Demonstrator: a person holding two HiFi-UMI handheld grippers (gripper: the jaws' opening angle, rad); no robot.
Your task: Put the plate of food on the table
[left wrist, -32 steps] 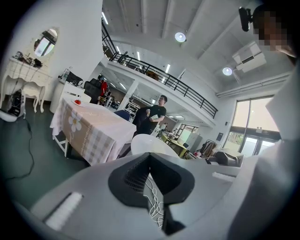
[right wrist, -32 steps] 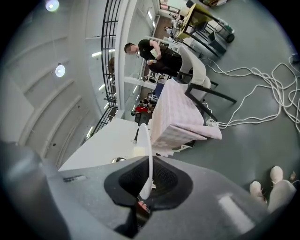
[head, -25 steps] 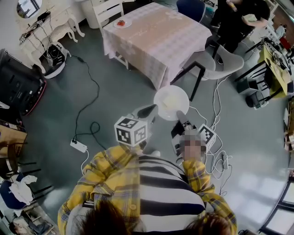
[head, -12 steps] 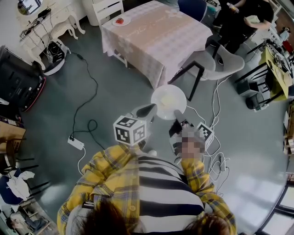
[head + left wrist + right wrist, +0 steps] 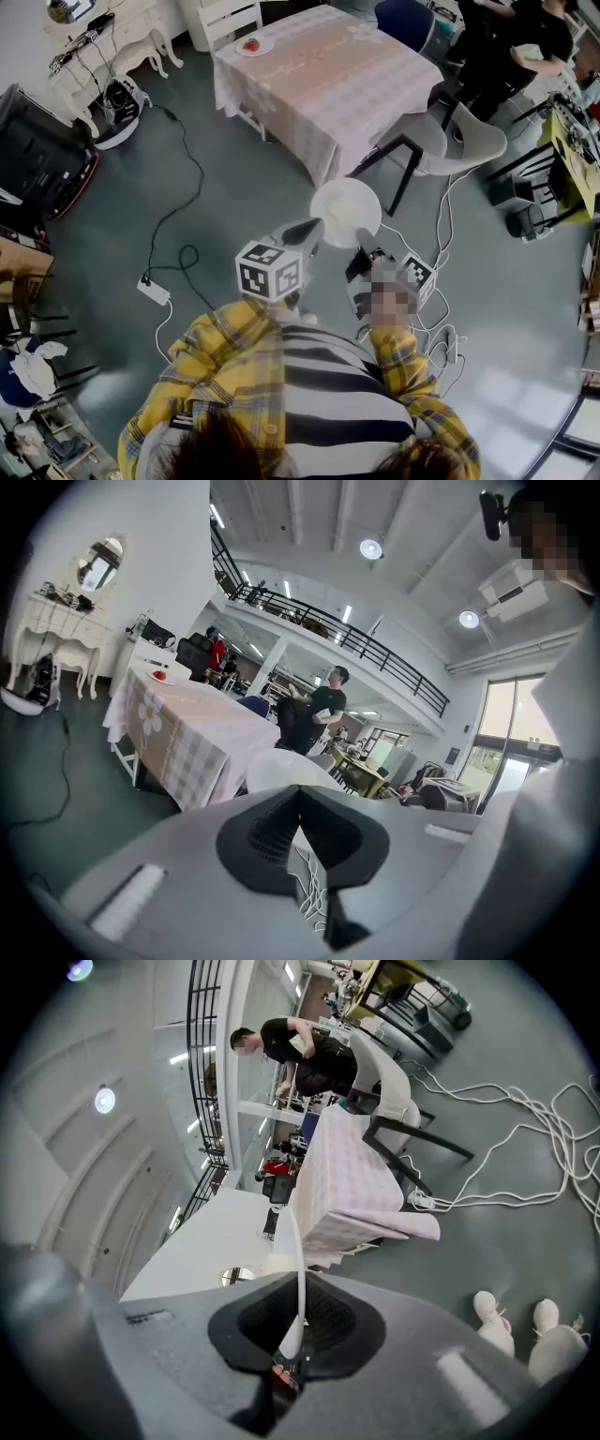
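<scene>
A white plate (image 5: pixel 346 212) with pale food is carried level above the grey floor, just short of the table's near corner. The table (image 5: pixel 328 75) wears a pink checked cloth. My right gripper (image 5: pixel 361 255) is shut on the plate's near rim; in the right gripper view the plate (image 5: pixel 296 1251) runs edge-on between the jaws of the right gripper (image 5: pixel 292 1340). My left gripper (image 5: pixel 305 231) meets the plate's left rim. In the left gripper view the plate (image 5: pixel 281 769) sits right at the closed notch of the left gripper (image 5: pixel 298 794).
A small plate with something red (image 5: pixel 251 44) lies at the table's far left corner. A grey chair (image 5: pixel 455 136) stands at the table's right, a white chair (image 5: pixel 230 17) behind it. Cables and a power strip (image 5: pixel 155 291) lie on the floor. A person in black (image 5: pixel 511 42) stands far right.
The plate stays held in front of me, with only a slight sway of the view. Neither gripper has let go.
</scene>
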